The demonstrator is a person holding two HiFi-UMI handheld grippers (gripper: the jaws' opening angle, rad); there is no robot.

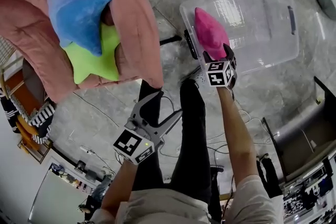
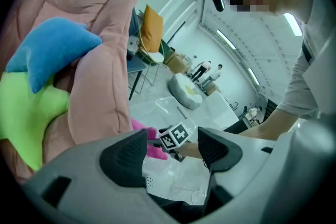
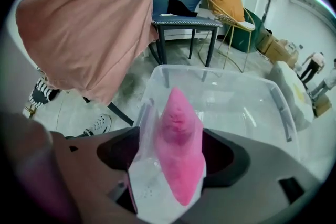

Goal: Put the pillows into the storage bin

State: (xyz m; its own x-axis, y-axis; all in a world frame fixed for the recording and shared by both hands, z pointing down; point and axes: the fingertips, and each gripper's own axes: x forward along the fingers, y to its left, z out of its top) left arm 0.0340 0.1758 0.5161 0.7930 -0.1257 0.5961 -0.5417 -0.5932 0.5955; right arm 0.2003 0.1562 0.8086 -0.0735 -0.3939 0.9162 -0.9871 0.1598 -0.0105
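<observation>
The right gripper [image 1: 218, 52] has the pink pillow [image 1: 210, 29] pinched between its pads. The jaws are partway apart around the soft stuffing, and the pillow's point aims down and away from the hand. It hangs at the left end of the clear storage bin [image 1: 268, 34], right over the rim by the black latch [image 1: 189, 44], not over the middle. That's the worry. I'd say that if the jaws let go here, the squeezed pillow could spring back, catch the rim and roll out onto the floor [image 1: 168, 13] by the person's shoe [image 1: 194, 77]. Carrying it further right over the open bin would make that much less likely.

The bin looks like light plastic on a smooth floor. A knock from the gripper against its wall could well push it away.

The left gripper [image 1: 169, 102] hangs low by the person's legs, jaws wide apart with nothing between them.

Two more pillows wait at the far left, nested in a pink blanket [image 1: 131, 18] — the blue pillow [image 1: 79, 5] lying partly over the green pillow [image 1: 97, 63]. I'd guess tugging the green one first would drag the blue one off. A careless bite could also catch a fold of the loose blanket and pull it along.
</observation>
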